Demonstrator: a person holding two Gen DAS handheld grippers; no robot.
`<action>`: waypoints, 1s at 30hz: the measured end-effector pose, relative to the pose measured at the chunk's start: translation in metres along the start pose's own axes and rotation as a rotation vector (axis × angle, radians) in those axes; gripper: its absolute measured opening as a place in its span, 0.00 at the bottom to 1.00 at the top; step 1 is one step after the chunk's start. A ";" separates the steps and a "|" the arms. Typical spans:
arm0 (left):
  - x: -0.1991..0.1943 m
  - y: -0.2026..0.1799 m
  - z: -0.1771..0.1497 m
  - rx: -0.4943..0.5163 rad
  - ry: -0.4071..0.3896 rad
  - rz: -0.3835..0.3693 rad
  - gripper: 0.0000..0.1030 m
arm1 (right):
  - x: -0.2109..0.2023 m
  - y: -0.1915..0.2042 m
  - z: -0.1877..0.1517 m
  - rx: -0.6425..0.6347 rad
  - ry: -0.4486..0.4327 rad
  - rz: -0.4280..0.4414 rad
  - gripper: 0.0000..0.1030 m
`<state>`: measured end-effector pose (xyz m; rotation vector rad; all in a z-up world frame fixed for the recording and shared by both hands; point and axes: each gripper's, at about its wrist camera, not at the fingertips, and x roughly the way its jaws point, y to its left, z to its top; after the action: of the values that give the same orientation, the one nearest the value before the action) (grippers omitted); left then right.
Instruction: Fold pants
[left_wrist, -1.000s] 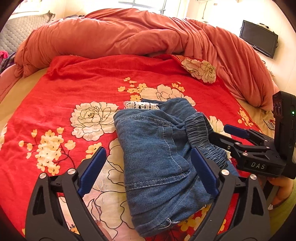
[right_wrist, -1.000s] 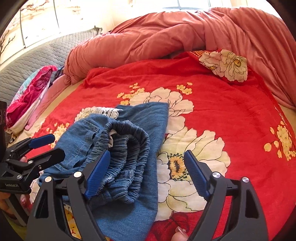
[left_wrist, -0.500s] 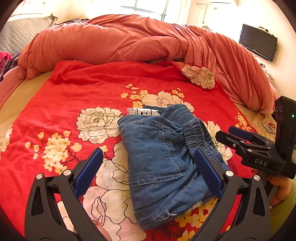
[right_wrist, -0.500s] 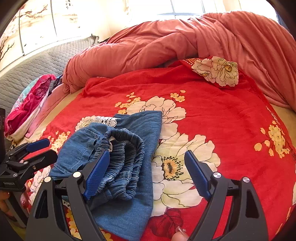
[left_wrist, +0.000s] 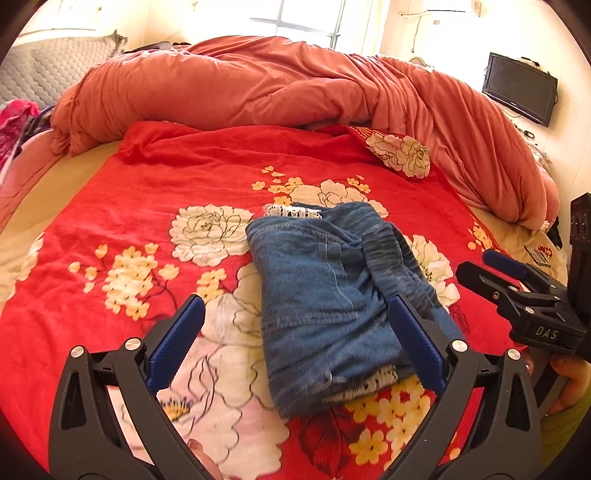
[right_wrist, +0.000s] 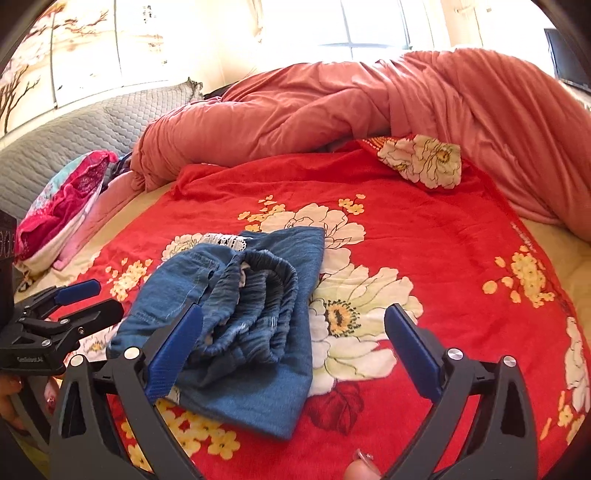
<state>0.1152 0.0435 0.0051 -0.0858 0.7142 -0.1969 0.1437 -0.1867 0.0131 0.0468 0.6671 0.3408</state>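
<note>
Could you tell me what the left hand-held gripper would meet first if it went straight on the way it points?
Probably the folded pants, which lie between the fingers of the open left hand-held gripper; depth is uncertain.

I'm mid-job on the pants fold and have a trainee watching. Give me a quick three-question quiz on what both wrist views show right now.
1. True or false: the pants lie folded in a bundle on the red flowered blanket.
2. Multiple choice: where does the gathered waistband sit? A) on top of the bundle B) tucked out of sight C) hanging off the bed
3. Fill in: the left claw holds ____.

Key: 1 true. 2 A. 3 nothing; its fingers stand apart with no cloth pinched. The right claw is opening too, also pinching no cloth.
</note>
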 end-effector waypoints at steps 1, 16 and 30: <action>-0.002 -0.001 -0.002 0.001 -0.003 0.002 0.91 | -0.004 0.002 -0.002 -0.011 -0.006 -0.006 0.95; -0.031 -0.001 -0.038 -0.032 0.003 0.041 0.91 | -0.030 0.011 -0.036 -0.028 -0.003 -0.040 0.95; -0.046 -0.012 -0.084 -0.052 0.017 0.060 0.91 | -0.052 0.013 -0.069 -0.039 0.017 -0.071 0.95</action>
<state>0.0240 0.0401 -0.0269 -0.1118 0.7381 -0.1217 0.0593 -0.1955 -0.0085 -0.0170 0.6769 0.2863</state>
